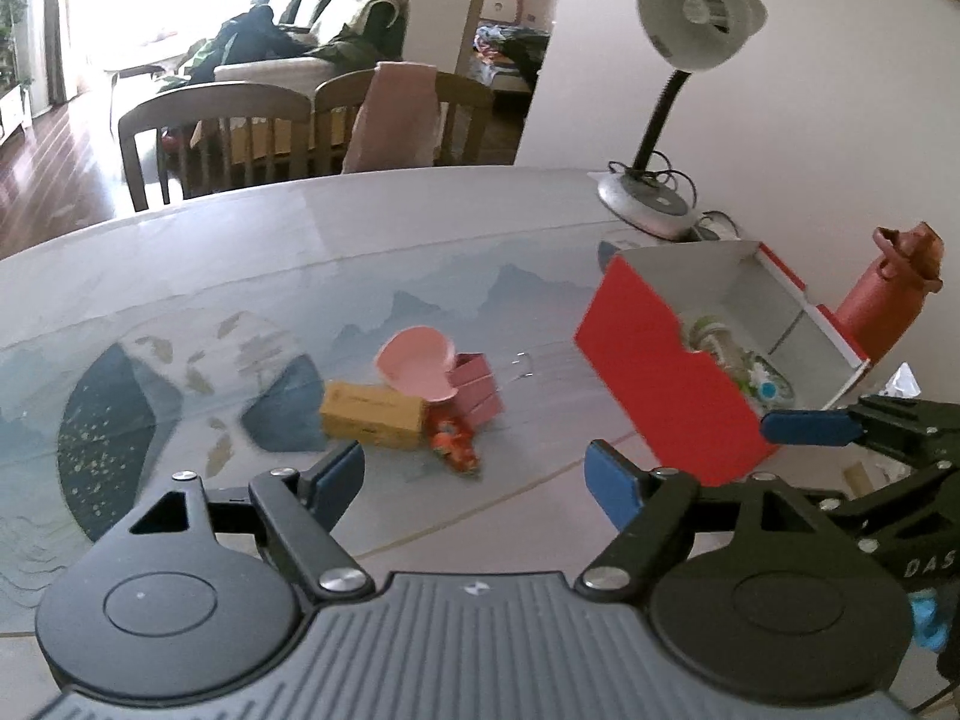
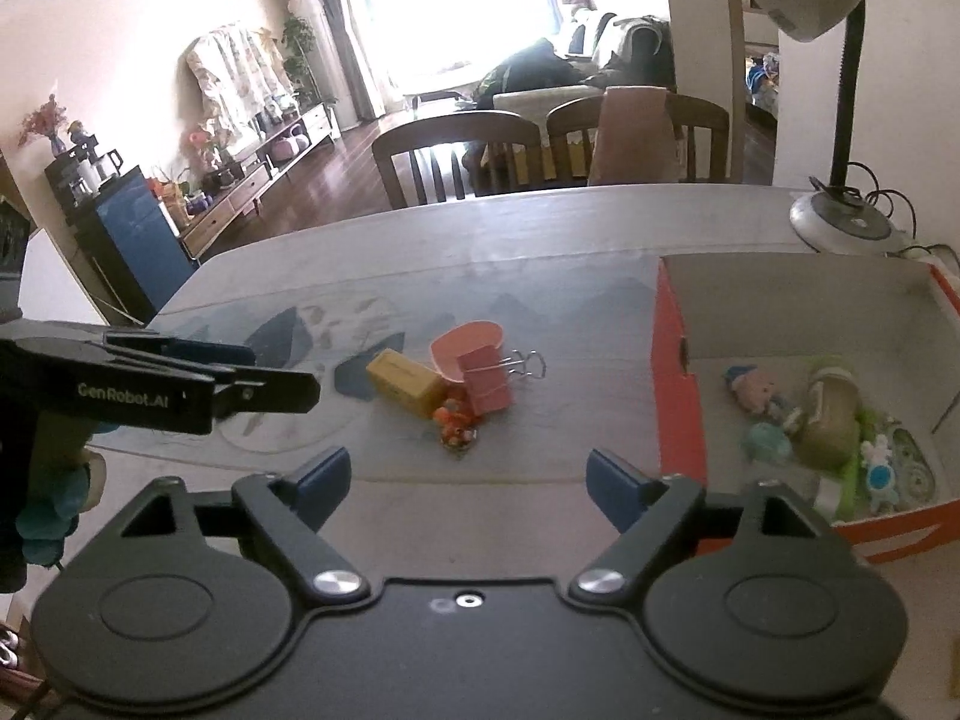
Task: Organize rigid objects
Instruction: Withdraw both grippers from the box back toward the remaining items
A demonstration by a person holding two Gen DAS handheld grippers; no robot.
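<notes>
Four loose items: a pink binder clip (image 2: 489, 381), a pink scoop-shaped plastic piece (image 2: 462, 345), a yellow box (image 2: 405, 387) and a small orange figurine (image 2: 457, 423), bunched together and touching on the glass-topped table (image 2: 540, 276).
Container: a red cardboard box (image 2: 675, 372) with a white inside, open at the top, standing on the table to the right of the cluster and well apart from it.
Container contents: several small toys (image 2: 756, 390) and a greenish bottle-like item (image 2: 831, 414) lie on its floor; exact kinds are hard to tell.
Left gripper (image 1: 477, 474): fingers spread wide, holding nothing, above the near table edge and aimed at the cluster.
Right gripper (image 2: 468, 474): fingers likewise spread wide and empty, also facing the cluster, with the red box at its right.
Step in hand: judged as the approach before a pick; part of the sorting appears done, four items remain outside.
Next move: bring one gripper down over a single item, the figurine being nearest, close on it alone, then carry it over the box wall.
Risk: the items touch, so a wide grasp may drag a neighbour.
</notes>
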